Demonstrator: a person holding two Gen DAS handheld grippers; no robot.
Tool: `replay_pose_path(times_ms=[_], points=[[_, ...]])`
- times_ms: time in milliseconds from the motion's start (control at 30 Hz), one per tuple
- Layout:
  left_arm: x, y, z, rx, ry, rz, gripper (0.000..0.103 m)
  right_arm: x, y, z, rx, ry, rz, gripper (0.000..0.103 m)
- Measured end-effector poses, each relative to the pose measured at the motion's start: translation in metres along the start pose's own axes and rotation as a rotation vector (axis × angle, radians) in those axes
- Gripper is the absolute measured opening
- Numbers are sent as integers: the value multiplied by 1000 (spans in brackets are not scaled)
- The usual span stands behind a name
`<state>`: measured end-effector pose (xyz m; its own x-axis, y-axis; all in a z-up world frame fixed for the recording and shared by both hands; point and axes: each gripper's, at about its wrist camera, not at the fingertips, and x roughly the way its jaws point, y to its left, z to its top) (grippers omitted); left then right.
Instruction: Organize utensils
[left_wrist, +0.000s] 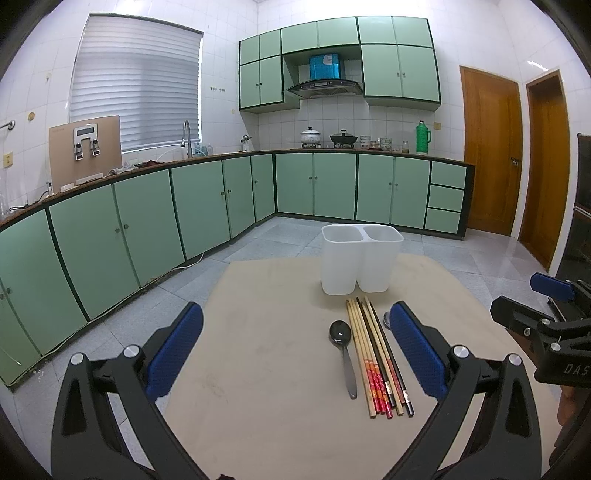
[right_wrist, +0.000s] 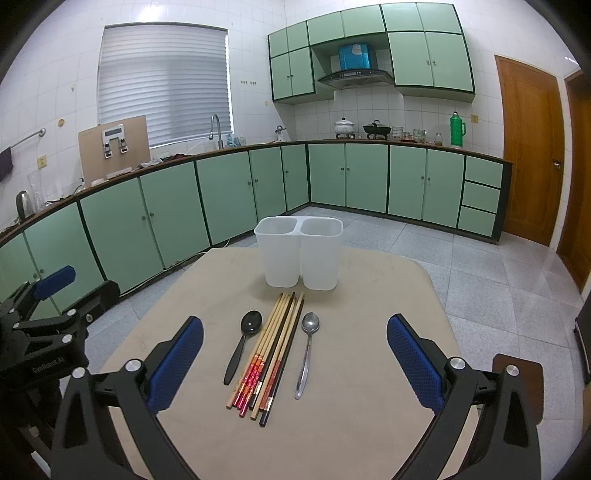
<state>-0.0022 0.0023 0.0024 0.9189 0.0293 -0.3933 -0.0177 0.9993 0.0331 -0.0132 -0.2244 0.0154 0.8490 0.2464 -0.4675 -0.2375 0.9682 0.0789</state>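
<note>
Both the left gripper (left_wrist: 295, 354) and right gripper (right_wrist: 294, 360) stood wide and empty; chopsticks (right_wrist: 271, 352) and two spoons lay just before the white holder (right_wrist: 299, 254).

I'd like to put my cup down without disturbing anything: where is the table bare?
The table is bare right of the metal spoon and left of the black spoon. It is crowded mid-table: chopsticks between the spoons, white holder just behind.
</note>
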Motion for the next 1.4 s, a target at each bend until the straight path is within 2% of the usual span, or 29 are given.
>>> replay_pose_path(times_ms=[1400], points=[[3,2,0,3,2,4,98,6,-4,-4,26,-14,0,97]])
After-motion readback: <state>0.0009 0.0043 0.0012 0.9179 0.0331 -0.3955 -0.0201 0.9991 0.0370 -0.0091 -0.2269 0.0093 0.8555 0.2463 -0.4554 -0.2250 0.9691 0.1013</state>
